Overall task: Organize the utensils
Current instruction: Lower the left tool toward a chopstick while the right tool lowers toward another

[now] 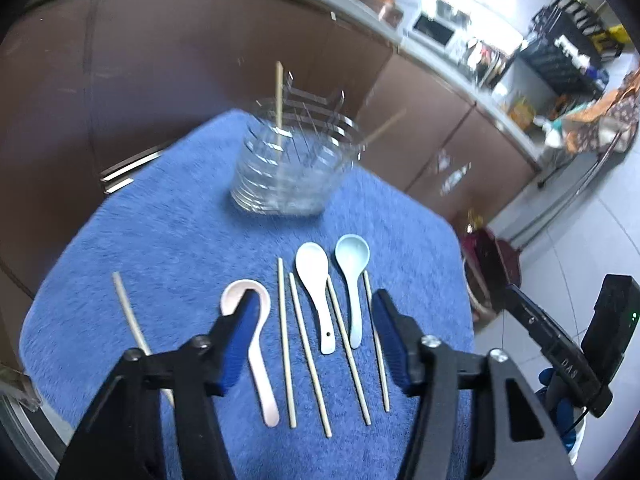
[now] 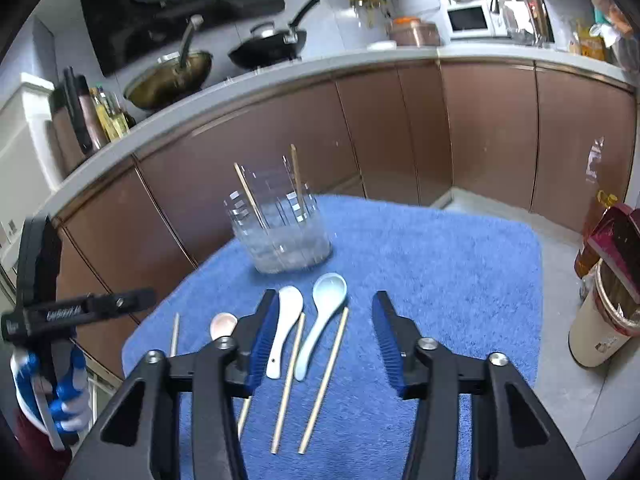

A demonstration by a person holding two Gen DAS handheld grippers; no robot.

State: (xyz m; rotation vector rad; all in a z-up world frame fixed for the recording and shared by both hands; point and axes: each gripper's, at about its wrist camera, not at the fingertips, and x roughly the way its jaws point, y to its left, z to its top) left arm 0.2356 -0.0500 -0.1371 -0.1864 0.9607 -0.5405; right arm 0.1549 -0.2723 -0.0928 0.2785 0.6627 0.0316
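A blue towel [image 1: 160, 240] covers the table, and a clear holder [image 1: 292, 168] [image 2: 280, 232] with two chopsticks upright in it stands at its far side. In a row nearer me lie a pink spoon [image 1: 256, 344] [image 2: 224, 324], a white spoon [image 1: 316, 280] [image 2: 286, 320], a light-blue spoon [image 1: 352, 264] [image 2: 326, 308] and several loose chopsticks [image 1: 284, 340] [image 2: 324, 380]. One more chopstick [image 1: 128, 312] lies apart on the left. My left gripper [image 1: 315, 299] hovers open over the row, holding nothing. Beside it, over the white and blue spoons, the right gripper [image 2: 326, 298] is open and empty too.
Brown cabinet doors [image 2: 280, 140] under a white counter run behind the table. Two pans [image 2: 264, 48] sit on the stove. A beige bin [image 2: 600, 320] stands on the floor to the right of the table. The towel's right part [image 2: 460, 260] is bare.
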